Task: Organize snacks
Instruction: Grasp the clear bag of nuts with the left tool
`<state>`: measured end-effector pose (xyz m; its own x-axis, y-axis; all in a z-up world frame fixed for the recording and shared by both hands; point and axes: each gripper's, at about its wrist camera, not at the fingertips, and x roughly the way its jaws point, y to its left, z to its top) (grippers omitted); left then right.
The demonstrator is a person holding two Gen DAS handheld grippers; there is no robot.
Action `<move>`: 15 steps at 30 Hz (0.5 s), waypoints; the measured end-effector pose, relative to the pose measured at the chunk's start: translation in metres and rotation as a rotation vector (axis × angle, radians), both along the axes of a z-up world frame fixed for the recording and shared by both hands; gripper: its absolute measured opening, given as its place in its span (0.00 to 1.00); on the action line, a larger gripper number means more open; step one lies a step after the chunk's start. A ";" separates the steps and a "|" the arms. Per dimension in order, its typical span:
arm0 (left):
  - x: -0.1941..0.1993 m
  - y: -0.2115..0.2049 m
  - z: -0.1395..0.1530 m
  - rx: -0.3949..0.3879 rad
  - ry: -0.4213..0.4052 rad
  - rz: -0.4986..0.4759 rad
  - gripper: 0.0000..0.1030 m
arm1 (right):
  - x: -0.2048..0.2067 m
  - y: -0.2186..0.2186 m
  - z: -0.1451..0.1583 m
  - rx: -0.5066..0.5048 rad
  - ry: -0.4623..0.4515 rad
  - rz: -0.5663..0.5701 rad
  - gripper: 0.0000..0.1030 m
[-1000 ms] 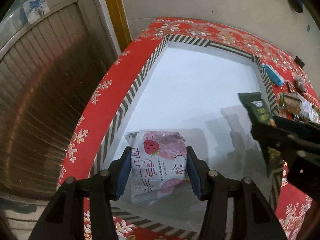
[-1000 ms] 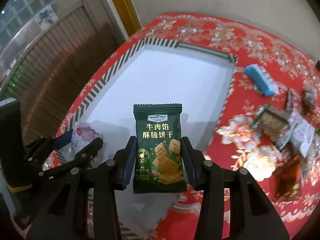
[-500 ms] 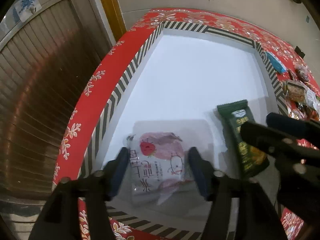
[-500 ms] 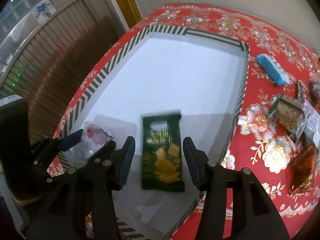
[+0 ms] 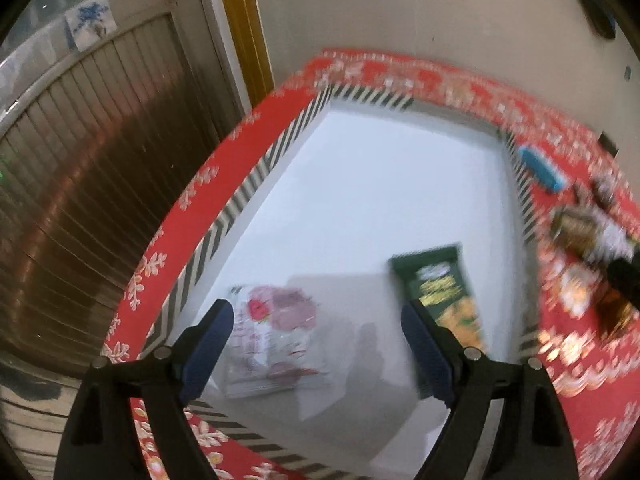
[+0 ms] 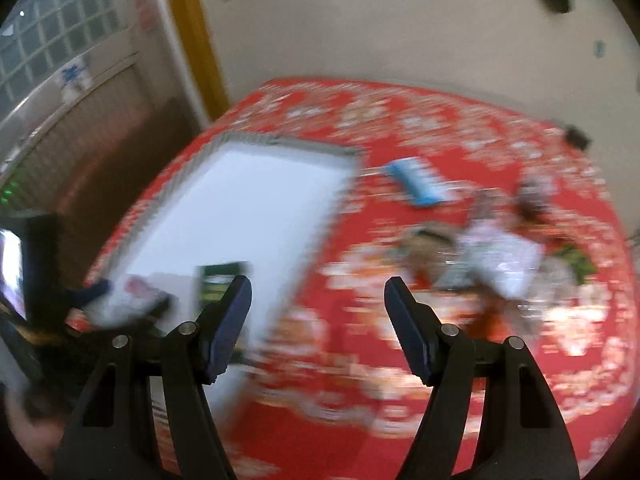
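The left gripper [image 5: 316,344] stood wide apart at the bottom of the left wrist frame, its jaws having just been opening; the pink strawberry packet [image 5: 272,340] lay loose between them on the white floor of the striped-rim tray [image 5: 248,188], touched by neither pad. Just right of it, at lower centre right, the green cracker packet [image 5: 444,296] lay flat in the same tray, its lower end hidden behind the right finger.

The right gripper [image 6: 318,324] was likewise parted with nothing between its jaws, which had also just been opening; beneath it was only the red floral tablecloth [image 6: 400,128]. In that blurred view the tray sat at centre left, the green packet behind the left finger. A blue packet [image 6: 420,180] and a heap of other snacks [image 6: 496,252] lay on the cloth at the right.
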<state>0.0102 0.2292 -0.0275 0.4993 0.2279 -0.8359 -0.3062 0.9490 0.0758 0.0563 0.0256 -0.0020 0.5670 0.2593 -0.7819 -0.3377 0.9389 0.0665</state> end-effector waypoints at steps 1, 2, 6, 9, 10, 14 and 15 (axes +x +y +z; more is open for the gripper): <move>0.001 -0.005 0.004 -0.009 -0.017 -0.006 0.87 | -0.002 -0.014 0.001 -0.029 -0.018 -0.017 0.68; 0.002 -0.012 0.008 -0.016 -0.035 -0.017 0.88 | -0.003 -0.028 -0.001 -0.060 -0.027 -0.032 0.68; 0.010 -0.047 0.014 -0.038 -0.047 -0.107 0.89 | -0.003 -0.074 -0.014 -0.163 -0.028 -0.057 0.68; 0.014 -0.074 0.016 -0.041 -0.040 -0.179 0.89 | -0.001 -0.093 -0.019 -0.145 -0.001 -0.038 0.68; 0.015 -0.082 0.016 -0.046 -0.038 -0.205 0.89 | 0.003 -0.097 -0.021 -0.132 0.013 -0.031 0.68; 0.022 -0.111 0.017 -0.075 -0.021 -0.301 0.89 | 0.013 -0.103 -0.035 -0.128 0.074 0.002 0.67; 0.024 -0.119 0.016 -0.079 -0.012 -0.324 0.89 | 0.014 -0.104 -0.039 -0.124 0.087 0.008 0.67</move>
<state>0.0347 0.1106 -0.0111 0.5452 -0.0096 -0.8382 0.0121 0.9999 -0.0036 0.0707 -0.0781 -0.0407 0.4937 0.1620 -0.8544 -0.3433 0.9390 -0.0203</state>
